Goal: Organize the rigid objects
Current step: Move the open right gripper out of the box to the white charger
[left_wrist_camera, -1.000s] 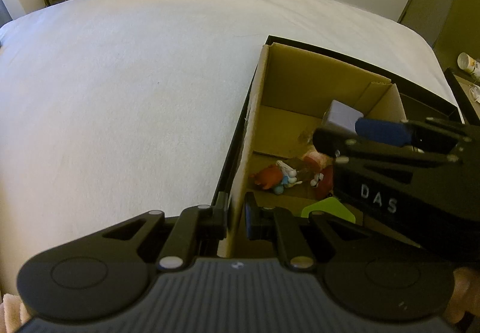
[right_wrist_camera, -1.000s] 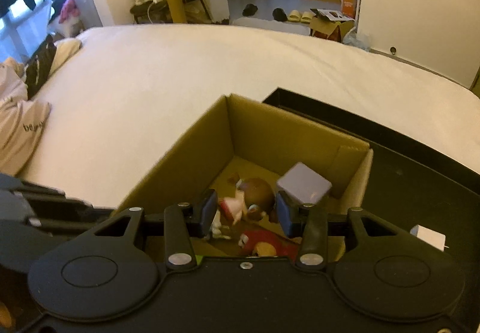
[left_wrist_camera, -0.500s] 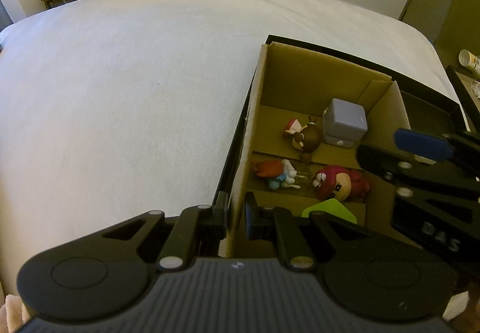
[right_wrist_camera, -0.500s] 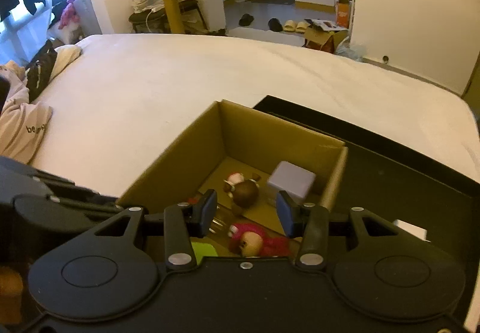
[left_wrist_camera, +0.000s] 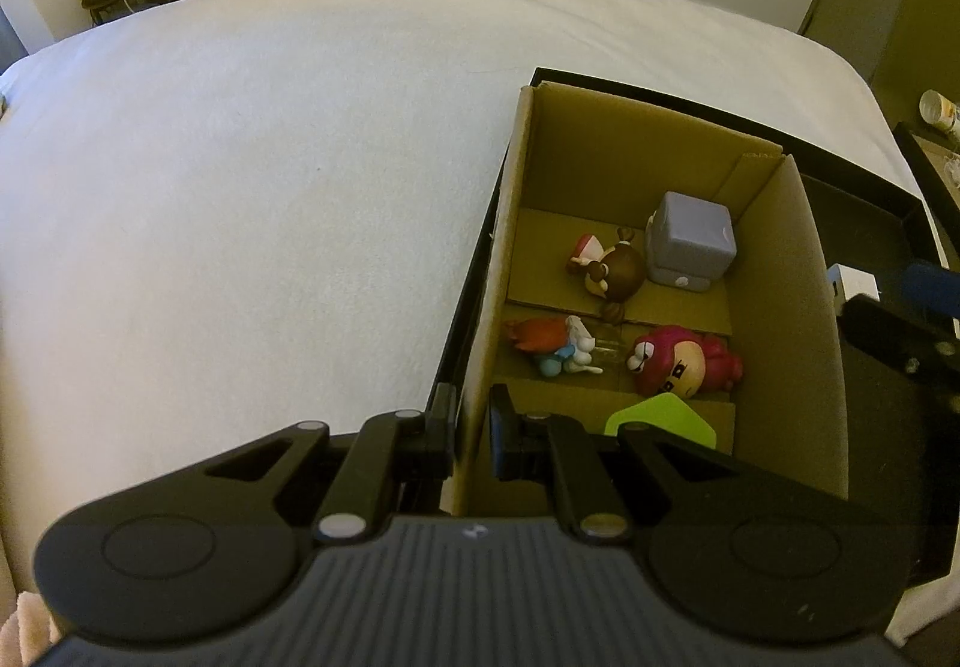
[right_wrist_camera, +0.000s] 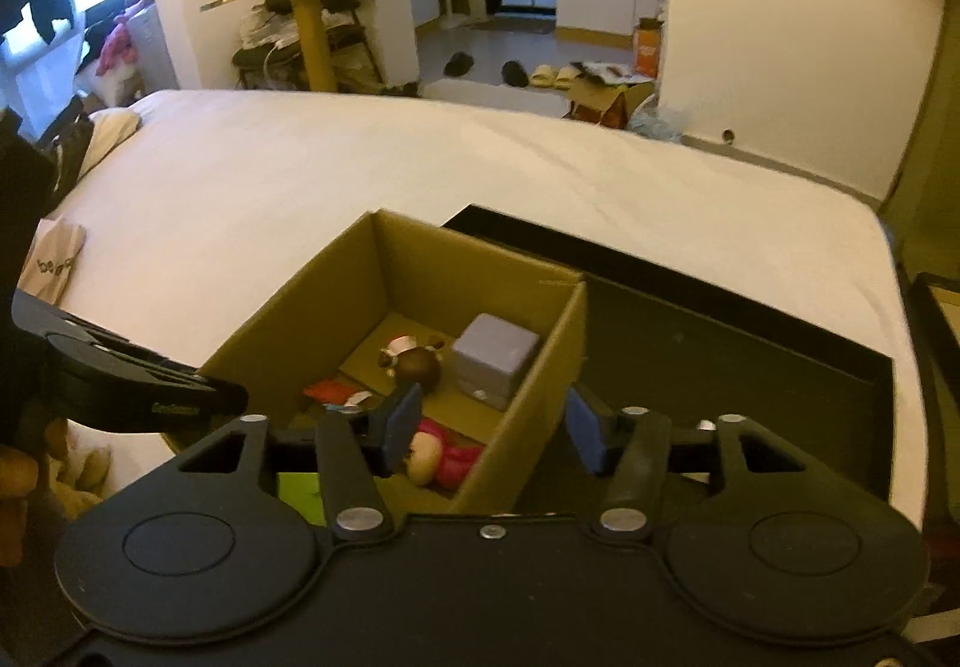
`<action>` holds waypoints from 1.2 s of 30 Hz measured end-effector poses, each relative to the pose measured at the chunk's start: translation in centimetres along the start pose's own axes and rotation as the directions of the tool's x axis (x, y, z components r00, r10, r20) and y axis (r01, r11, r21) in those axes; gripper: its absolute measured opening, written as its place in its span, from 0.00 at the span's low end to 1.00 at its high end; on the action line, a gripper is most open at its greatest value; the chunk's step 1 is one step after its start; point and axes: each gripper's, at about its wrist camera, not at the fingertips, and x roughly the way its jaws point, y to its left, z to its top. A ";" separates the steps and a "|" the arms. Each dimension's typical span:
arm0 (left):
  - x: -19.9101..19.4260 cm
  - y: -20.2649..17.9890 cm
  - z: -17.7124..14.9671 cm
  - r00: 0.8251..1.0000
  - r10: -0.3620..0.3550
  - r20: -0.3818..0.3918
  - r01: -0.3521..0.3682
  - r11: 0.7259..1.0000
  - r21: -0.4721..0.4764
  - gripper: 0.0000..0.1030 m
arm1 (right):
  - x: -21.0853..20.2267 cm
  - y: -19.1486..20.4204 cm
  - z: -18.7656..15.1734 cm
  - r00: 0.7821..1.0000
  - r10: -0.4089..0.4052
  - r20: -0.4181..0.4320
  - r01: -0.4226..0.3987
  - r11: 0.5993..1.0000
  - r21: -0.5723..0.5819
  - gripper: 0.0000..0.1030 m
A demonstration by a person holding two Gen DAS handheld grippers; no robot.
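Cardboard box (left_wrist_camera: pixel 654 175), brown and open-topped, now shows its lavender plastic cube (left_wrist_camera: pixel 690 244) uncovered beside the toy figurines. Right gripper (right_wrist_camera: pixel 489 430) has drawn back, empty jaws opening, so that drop looks finished. Left gripper (left_wrist_camera: pixel 471 430) stays pinched on the box's wall.

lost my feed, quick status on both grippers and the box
Left hand-held gripper shut on cardboard box wall. Right hand-held gripper opening, nothing between its fingers. Purple cube and figurines inside. Nothing in the way.
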 end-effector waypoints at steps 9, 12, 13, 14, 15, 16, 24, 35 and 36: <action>0.0 0.0 -0.1 1.000 0.007 0.001 -0.007 1.000 0.005 0.10 | -0.3 -2.1 -1.2 0.999 -0.033 0.009 0.033 0.999 0.036 0.56; 0.0 0.0 -0.2 1.000 0.008 0.004 -0.008 1.000 0.003 0.10 | -0.2 -2.8 -1.5 0.999 -0.042 0.006 0.041 0.998 0.048 0.57; 0.0 0.0 -0.2 1.000 0.008 0.003 -0.008 1.000 0.003 0.10 | -0.2 -3.0 -1.6 0.999 -0.045 0.005 0.045 0.998 0.052 0.57; 0.1 0.0 -0.2 1.000 0.010 0.003 -0.010 1.000 0.004 0.10 | -0.1 -3.2 -1.8 0.999 -0.048 0.004 0.048 0.997 0.055 0.57; 0.1 0.0 -0.2 1.000 0.012 0.001 -0.012 1.000 0.005 0.10 | 0.0 -3.5 -2.0 0.999 -0.052 0.003 0.052 0.997 0.057 0.57; 0.1 0.0 -0.2 1.000 0.015 0.000 -0.015 1.000 0.006 0.10 | 0.0 -3.8 -2.2 0.998 -0.056 0.002 0.056 0.997 0.059 0.57; 0.2 -0.3 -0.1 0.999 0.037 -0.003 -0.037 0.999 0.018 0.10 | 0.8 -6.0 -3.7 0.988 -0.152 -0.013 0.153 0.983 0.098 0.62; 0.5 -0.7 0.1 0.998 0.061 -0.006 -0.061 0.998 0.031 0.11 | 3.0 -8.3 -5.1 0.976 -0.213 -0.040 0.216 0.966 0.143 0.77; 0.5 -0.8 0.1 0.998 0.064 -0.006 -0.064 0.997 0.033 0.11 | 3.4 -8.5 -5.2 0.975 -0.216 -0.049 0.221 0.964 0.147 0.78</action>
